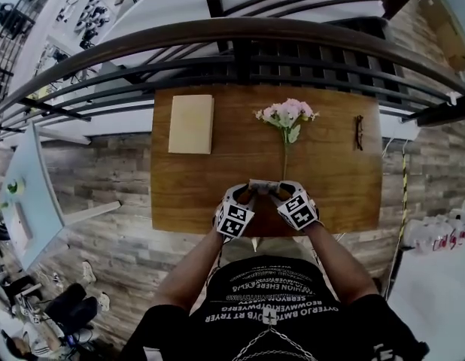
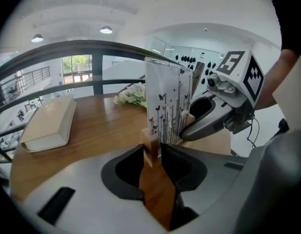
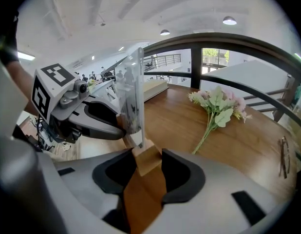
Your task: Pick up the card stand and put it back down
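Observation:
The card stand is a clear upright panel printed with dark stems and butterflies, set in a small wooden base. It is low over the wooden table, near its front edge; I cannot tell whether the base touches the wood. My left gripper is shut on the left end of the base. My right gripper is shut on the right end. Each gripper shows in the other's view, the right one and the left one, facing each other across the panel.
A cream book lies at the table's back left. Pink flowers lie in the middle with the stem toward me. Glasses lie at the back right. A dark railing runs behind the table.

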`<state>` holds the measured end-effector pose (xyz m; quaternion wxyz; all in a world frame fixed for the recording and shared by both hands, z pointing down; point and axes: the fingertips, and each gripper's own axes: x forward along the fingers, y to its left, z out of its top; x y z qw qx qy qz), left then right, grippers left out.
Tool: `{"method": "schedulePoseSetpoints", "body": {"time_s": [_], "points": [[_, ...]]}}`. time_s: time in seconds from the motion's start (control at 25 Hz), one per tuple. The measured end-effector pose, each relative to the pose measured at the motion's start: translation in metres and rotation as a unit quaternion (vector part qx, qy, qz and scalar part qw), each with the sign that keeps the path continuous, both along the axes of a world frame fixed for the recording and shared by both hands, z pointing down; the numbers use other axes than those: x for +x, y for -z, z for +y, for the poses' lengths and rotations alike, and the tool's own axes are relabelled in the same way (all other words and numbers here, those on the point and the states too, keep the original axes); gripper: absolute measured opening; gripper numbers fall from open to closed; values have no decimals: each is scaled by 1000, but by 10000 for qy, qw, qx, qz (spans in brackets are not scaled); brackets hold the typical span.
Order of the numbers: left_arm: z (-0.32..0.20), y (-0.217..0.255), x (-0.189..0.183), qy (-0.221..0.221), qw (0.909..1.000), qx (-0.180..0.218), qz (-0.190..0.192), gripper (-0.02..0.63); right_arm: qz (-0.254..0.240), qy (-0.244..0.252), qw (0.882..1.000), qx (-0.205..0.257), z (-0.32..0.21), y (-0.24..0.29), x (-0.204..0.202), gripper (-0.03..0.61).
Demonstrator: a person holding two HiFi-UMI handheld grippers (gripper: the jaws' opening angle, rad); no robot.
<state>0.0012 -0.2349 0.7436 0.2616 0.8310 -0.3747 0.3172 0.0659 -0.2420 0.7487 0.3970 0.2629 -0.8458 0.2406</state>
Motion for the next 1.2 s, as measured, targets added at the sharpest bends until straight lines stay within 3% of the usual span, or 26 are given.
{"method": "schedulePoseSetpoints", "body": {"time_s": [0.4, 0.6, 1.0, 1.2], "points": [[5, -36, 2, -161, 9986, -199, -473, 121, 193, 179, 9995, -162, 5, -30, 1, 175], [7, -46, 5, -357, 9968, -48, -708, 116, 309, 199, 9992, -181, 9, -45, 5, 175], [10, -47, 6, -391, 9963, 62, -761, 129, 18, 70, 9999, -77, 7, -52, 5, 192], [26, -41, -2, -399, 9958, 48, -822, 129, -130, -92, 9999, -10, 15, -30, 8, 213]]}}
